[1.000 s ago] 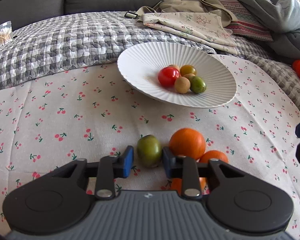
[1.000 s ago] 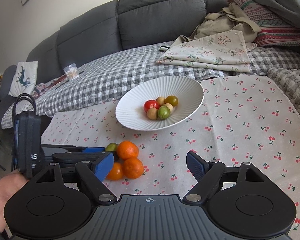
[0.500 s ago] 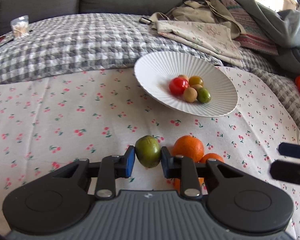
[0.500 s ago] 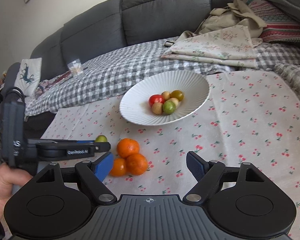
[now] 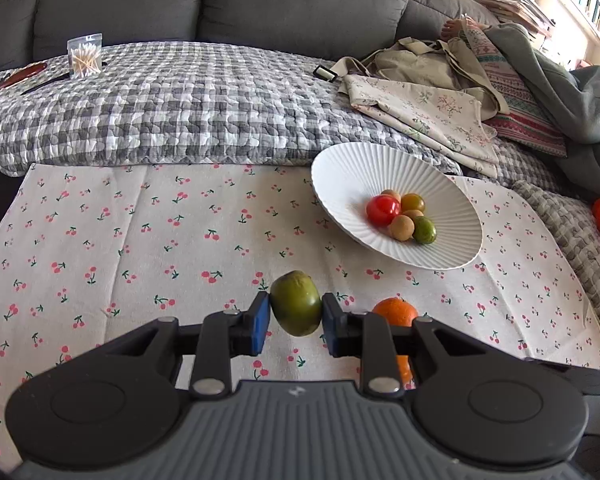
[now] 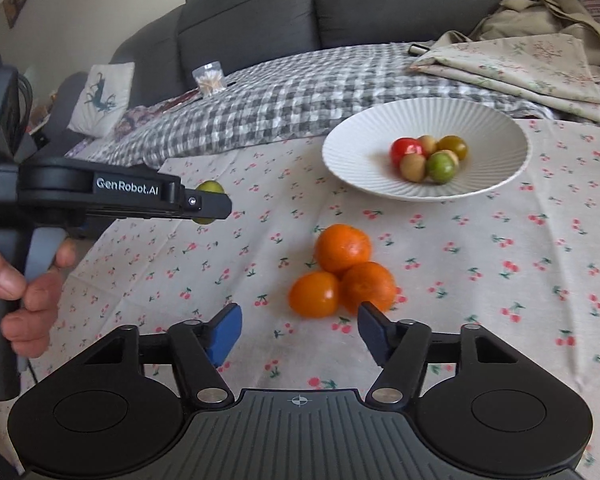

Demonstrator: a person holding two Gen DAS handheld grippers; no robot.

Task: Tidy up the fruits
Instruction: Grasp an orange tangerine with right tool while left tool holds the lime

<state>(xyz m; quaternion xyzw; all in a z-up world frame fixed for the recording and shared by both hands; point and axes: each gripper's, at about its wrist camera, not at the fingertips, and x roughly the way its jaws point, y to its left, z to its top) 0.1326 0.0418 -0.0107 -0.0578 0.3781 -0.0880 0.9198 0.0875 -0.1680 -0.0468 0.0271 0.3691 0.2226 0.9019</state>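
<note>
My left gripper [image 5: 296, 318] is shut on a green fruit [image 5: 296, 308] and holds it above the cherry-print cloth; the right wrist view shows that gripper [image 6: 210, 204] from the side with the green fruit [image 6: 209, 188] peeking out. Three oranges [image 6: 342, 272] lie clustered on the cloth. My right gripper [image 6: 298, 334] hovers just short of them, its jaws closing with nothing between the pads. A white ribbed plate [image 6: 496, 128] farther back holds several small fruits: red [image 6: 406, 149], green [image 6: 441, 166] and brownish ones. The left wrist view shows one orange [image 5: 396, 312] behind the right finger.
A grey checked quilt [image 5: 180, 104] and dark sofa lie beyond the cloth. Folded fabric and a bag [image 5: 424, 92] sit at the back right. A clear packet of cotton swabs [image 5: 85, 56] rests on the quilt. A hand [image 6: 24, 288] grips the left gripper's handle.
The left gripper has risen with the green fruit, lifting it off the cloth. The right gripper has come down and forward to the oranges, and its jaws have narrowed.
</note>
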